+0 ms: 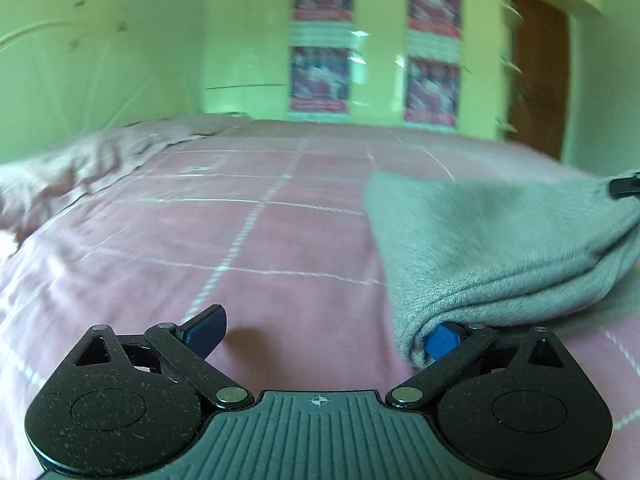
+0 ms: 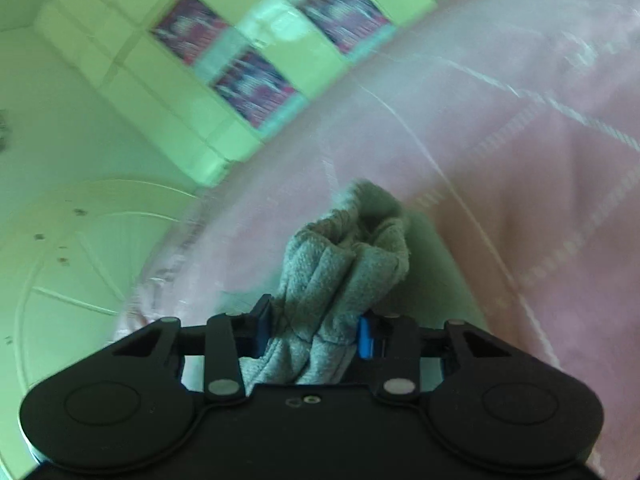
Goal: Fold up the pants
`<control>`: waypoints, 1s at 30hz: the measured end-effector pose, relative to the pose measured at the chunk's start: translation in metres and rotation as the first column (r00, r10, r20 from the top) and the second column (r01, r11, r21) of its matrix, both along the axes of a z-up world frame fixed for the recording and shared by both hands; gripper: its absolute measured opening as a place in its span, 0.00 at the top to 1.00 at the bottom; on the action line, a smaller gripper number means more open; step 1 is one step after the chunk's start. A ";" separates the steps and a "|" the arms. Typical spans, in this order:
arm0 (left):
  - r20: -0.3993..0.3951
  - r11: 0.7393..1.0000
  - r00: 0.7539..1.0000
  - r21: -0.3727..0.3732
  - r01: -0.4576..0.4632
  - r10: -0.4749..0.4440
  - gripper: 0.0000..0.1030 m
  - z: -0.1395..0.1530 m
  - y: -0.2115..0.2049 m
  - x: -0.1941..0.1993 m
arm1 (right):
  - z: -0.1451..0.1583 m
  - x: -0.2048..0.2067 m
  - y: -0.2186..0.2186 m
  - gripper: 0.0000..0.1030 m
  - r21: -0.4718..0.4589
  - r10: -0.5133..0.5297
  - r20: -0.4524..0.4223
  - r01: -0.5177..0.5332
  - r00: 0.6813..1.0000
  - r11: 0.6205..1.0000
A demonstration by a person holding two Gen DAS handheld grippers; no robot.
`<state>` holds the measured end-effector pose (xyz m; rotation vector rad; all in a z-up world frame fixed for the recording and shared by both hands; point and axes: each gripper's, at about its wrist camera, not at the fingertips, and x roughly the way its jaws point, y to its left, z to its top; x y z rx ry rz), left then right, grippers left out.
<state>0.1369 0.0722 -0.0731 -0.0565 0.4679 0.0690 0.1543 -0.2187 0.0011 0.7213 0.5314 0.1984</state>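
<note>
Meanwhile the right gripper [image 2: 314, 330] jaws clamp a bunched wad of the grey fleece pants [image 1: 500, 248] while the left gripper [image 1: 320, 334] jaws gape, fabric draped over one finger above the bed [image 1: 240, 240], so the fold could sag unevenly.

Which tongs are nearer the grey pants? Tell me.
Right. The right tongs are shut on a bunched part of the grey pants. The left tongs are open, only one finger tucked under the pants' edge.
</note>
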 end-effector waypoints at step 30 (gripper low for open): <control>-0.017 0.999 0.999 0.019 0.049 -0.048 0.00 -0.020 -0.002 0.010 | -0.060 -0.016 -0.045 0.50 0.140 -0.025 -0.139 0.045 0.990 0.989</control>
